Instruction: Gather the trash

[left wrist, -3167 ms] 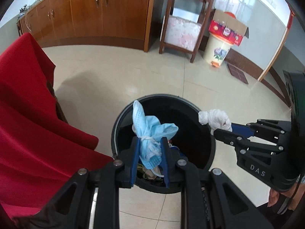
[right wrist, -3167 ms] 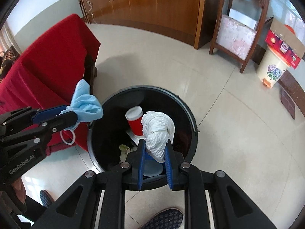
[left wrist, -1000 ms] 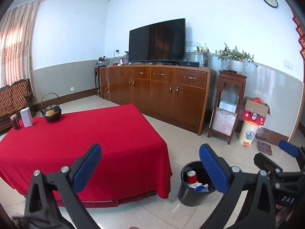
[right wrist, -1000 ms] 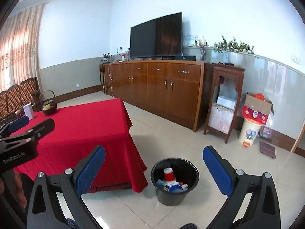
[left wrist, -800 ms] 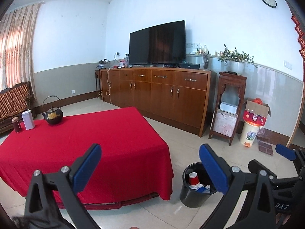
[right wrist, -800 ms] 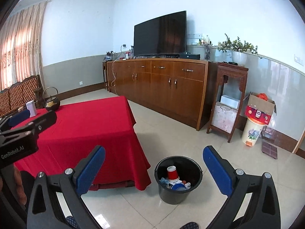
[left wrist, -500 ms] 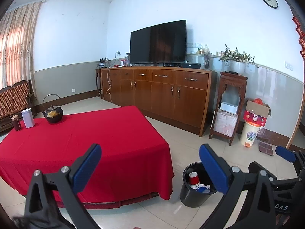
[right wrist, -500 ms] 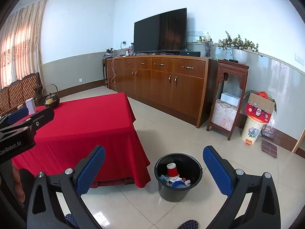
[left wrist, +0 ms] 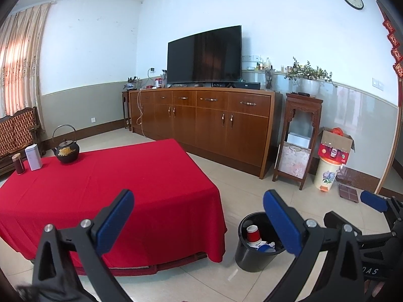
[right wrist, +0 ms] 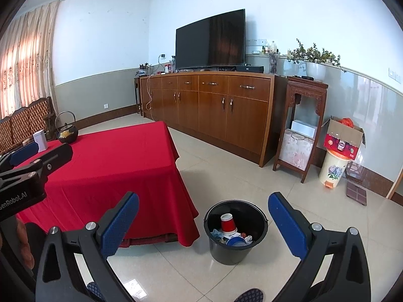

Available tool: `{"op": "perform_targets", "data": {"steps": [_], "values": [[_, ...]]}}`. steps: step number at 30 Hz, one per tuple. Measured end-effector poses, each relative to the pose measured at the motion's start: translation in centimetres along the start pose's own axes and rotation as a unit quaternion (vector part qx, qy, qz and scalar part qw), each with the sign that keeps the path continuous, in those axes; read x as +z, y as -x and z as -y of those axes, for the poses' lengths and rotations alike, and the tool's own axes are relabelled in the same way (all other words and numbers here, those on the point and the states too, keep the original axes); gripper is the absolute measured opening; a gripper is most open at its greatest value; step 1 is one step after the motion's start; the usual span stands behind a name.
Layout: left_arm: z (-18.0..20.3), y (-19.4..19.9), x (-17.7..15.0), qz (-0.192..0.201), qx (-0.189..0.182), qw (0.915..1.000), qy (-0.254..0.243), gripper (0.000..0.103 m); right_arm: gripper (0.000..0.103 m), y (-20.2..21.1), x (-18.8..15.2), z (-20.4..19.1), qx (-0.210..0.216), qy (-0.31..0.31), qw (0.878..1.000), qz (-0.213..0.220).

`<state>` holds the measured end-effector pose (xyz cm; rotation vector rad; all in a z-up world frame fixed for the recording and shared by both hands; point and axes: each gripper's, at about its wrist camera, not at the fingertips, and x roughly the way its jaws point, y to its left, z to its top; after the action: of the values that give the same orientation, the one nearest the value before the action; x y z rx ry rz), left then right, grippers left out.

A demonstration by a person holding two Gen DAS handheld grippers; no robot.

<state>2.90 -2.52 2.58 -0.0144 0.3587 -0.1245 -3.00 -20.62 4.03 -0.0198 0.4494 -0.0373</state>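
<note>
Trash is lying in the black bin at six o'clock (red cup upright, seemingly), while left hand-held gripper and right hand-held gripper are hovering spread and empty, probably since the tabletop looks cleared.

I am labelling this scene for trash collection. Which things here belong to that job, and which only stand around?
Job: black bin, red cup inside it, open left gripper, open right gripper.

Around: teapot, white tin, dark jar, television.
</note>
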Motion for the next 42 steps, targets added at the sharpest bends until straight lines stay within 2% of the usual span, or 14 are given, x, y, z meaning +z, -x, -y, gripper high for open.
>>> {"op": "perform_targets", "data": {"steps": [42], "values": [[0.55,-0.13,-0.02,-0.004,-0.006,1.0000,-0.002,0.103,0.103,-0.25,-0.31,0.24,-0.002,-0.017,1.000,-0.009]]}}
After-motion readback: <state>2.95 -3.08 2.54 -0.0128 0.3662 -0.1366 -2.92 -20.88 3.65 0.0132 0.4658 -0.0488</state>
